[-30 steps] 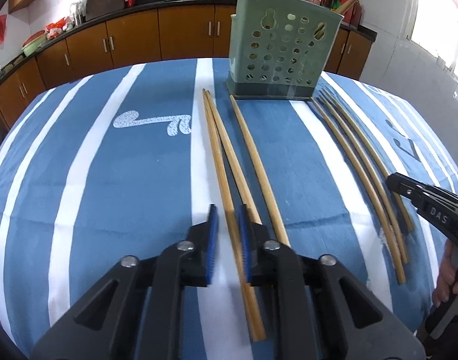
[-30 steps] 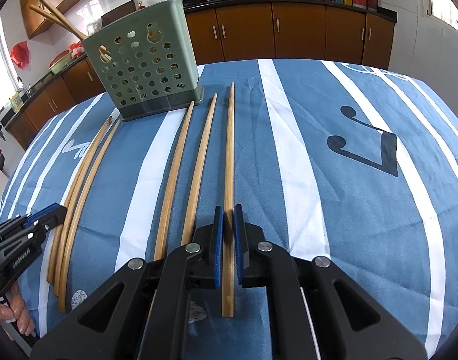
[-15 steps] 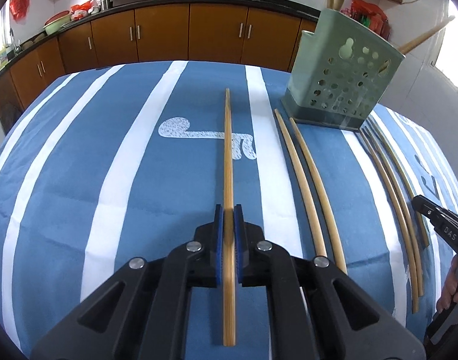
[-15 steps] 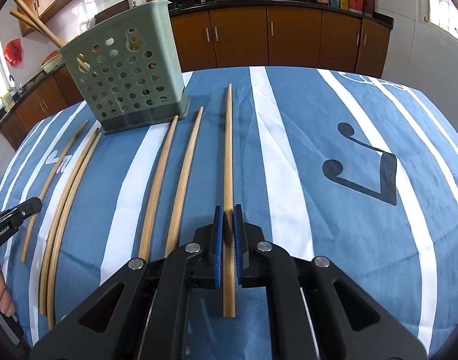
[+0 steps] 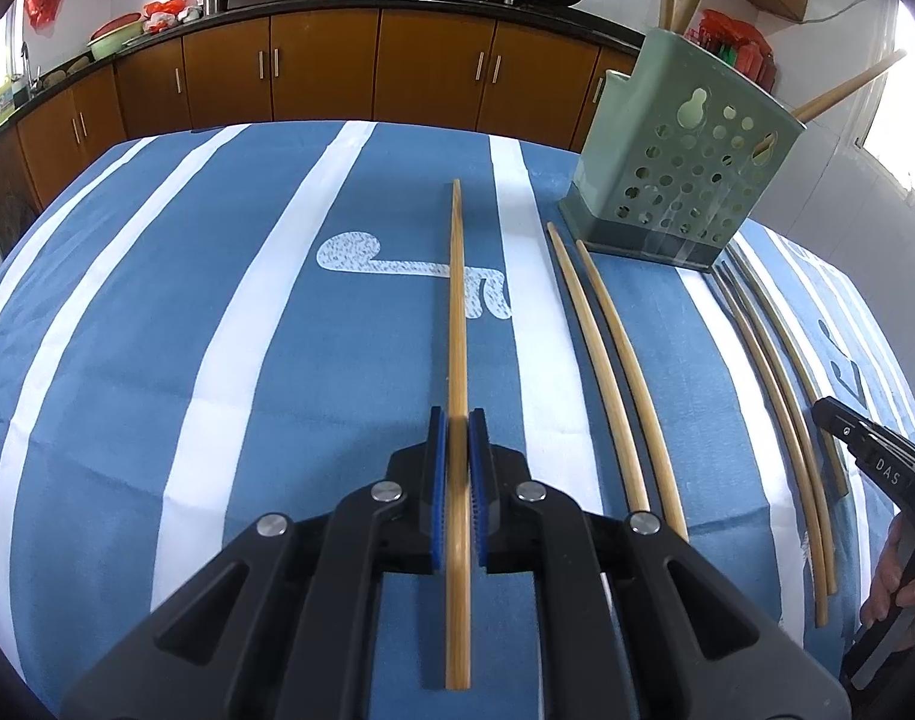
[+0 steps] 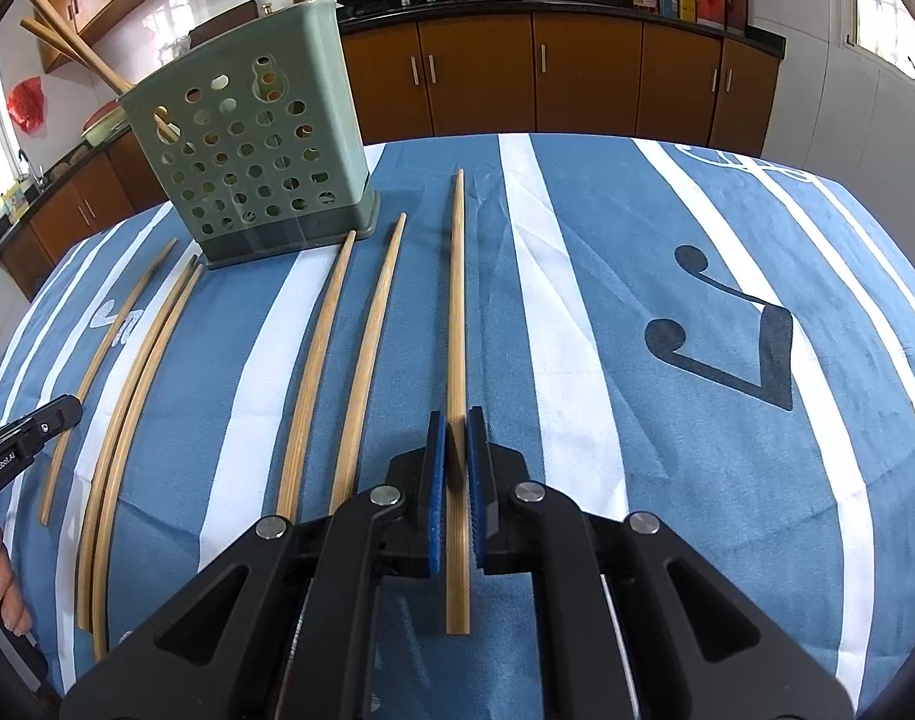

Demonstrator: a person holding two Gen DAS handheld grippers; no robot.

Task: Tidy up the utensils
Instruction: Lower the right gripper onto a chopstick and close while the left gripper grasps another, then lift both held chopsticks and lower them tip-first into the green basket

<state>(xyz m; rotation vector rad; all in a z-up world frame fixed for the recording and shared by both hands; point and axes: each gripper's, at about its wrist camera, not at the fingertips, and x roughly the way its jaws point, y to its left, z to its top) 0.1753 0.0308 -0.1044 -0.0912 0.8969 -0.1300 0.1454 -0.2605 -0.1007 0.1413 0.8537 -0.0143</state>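
Observation:
My left gripper [image 5: 456, 432] is shut on a long bamboo chopstick [image 5: 456, 300] and holds it lifted above the striped cloth, pointing away. My right gripper [image 6: 455, 429] is shut on another bamboo chopstick [image 6: 456, 300], also pointing away over the cloth. A green perforated utensil holder [image 5: 679, 174] stands at the far right in the left wrist view and at the far left in the right wrist view [image 6: 247, 162]; several chopsticks stick out of its top. Two loose chopsticks [image 5: 607, 354] lie right of the left gripper. Several more [image 5: 781, 396] lie beyond them.
A blue cloth with white stripes [image 5: 217, 330] covers the round table. The right gripper's tip [image 5: 865, 450] shows at the right edge of the left wrist view. The left gripper's tip [image 6: 31, 438] shows at the left edge of the right wrist view. Brown kitchen cabinets [image 5: 337, 72] stand behind.
My left gripper closed on a chopstick and lifted it, swinging left away from the other two. My right gripper kept its chopstick and rose slightly.

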